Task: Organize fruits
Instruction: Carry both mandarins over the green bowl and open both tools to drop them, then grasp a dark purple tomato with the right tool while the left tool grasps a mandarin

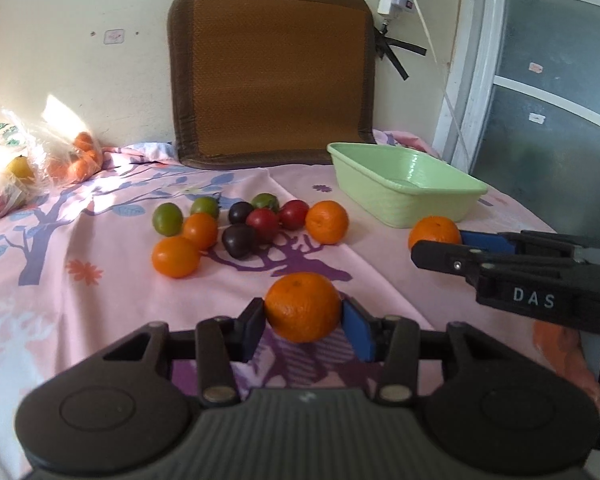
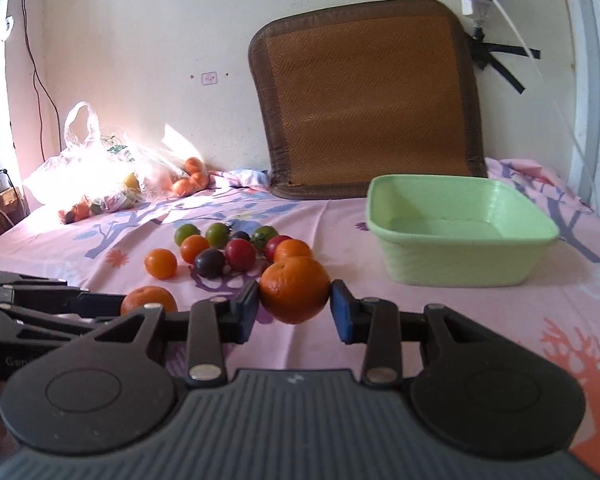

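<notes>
My left gripper is shut on an orange, held just above the pink cloth. My right gripper is shut on another orange; it also shows in the left wrist view, in front of the green basin. The basin holds nothing that I can see. A cluster of loose fruit lies mid-table: oranges, green fruits, and red and dark plums. The same cluster shows in the right wrist view, left of the basin.
A brown woven mat leans on the back wall. Plastic bags of fruit lie at the far left. A white cable hangs at the right by a door frame. The pink patterned cloth covers the table.
</notes>
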Available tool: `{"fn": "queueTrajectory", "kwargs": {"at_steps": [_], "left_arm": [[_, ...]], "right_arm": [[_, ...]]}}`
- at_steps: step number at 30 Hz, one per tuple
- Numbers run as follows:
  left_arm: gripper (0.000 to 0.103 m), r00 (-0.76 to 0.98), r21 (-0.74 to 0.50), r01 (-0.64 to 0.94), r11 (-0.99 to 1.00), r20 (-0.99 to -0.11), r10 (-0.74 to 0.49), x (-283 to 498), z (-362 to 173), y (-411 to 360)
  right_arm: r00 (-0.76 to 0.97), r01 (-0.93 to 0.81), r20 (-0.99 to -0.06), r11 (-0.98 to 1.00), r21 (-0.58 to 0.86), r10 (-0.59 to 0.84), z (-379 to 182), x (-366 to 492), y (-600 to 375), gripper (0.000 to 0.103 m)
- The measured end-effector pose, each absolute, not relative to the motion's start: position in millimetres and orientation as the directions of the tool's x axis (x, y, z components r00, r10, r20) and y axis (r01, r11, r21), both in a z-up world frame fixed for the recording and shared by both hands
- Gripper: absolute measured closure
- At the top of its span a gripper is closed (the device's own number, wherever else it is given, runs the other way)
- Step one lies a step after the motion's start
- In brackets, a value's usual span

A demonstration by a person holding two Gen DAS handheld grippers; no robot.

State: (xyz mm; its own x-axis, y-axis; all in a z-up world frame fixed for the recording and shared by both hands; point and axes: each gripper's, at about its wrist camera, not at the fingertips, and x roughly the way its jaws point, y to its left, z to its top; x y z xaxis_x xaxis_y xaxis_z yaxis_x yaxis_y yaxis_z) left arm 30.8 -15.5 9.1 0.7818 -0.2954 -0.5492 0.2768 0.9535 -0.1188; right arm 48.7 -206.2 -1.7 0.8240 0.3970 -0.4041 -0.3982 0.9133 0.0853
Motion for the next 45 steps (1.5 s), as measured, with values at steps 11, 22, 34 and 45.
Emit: {"fn": "queueTrajectory", "kwargs": {"at_steps": [11, 22, 34, 45], "left_arm": [[0.060, 0.735, -0.085, 0.426, 0.901, -0.548, -0.400, 59.4, 26.4, -85.8], [0.060, 0.701, -0.160, 0.419, 0.894, -0.569, -0.430, 185.3, 49.2, -142.2], [0.047, 0.714, -0.149, 0.379, 0.913, -0.581, -0.391, 188.7, 41.0, -141.9], [0.044, 0.843, -0.211, 0.253, 0.944, -0.432, -0.322, 90.7, 72.5, 0.5]], "right_arm": [[0.856, -0.300, -0.402, 0.946, 0.124, 0.325, -14.4, 37.0, -259.5, 0.062], [0.946, -0.140, -0.277, 0.982, 0.123, 0.169, 7.8, 115.8, -310.9, 0.062], [0.943, -0.112, -0.302, 0.988, 0.107, 0.140, -4.0, 137.0, -310.9, 0.058], [0.940, -0.219, -0.233, 0.964, 0.150, 0.250, 14.5, 92.3, -284.2, 0.060]]}}
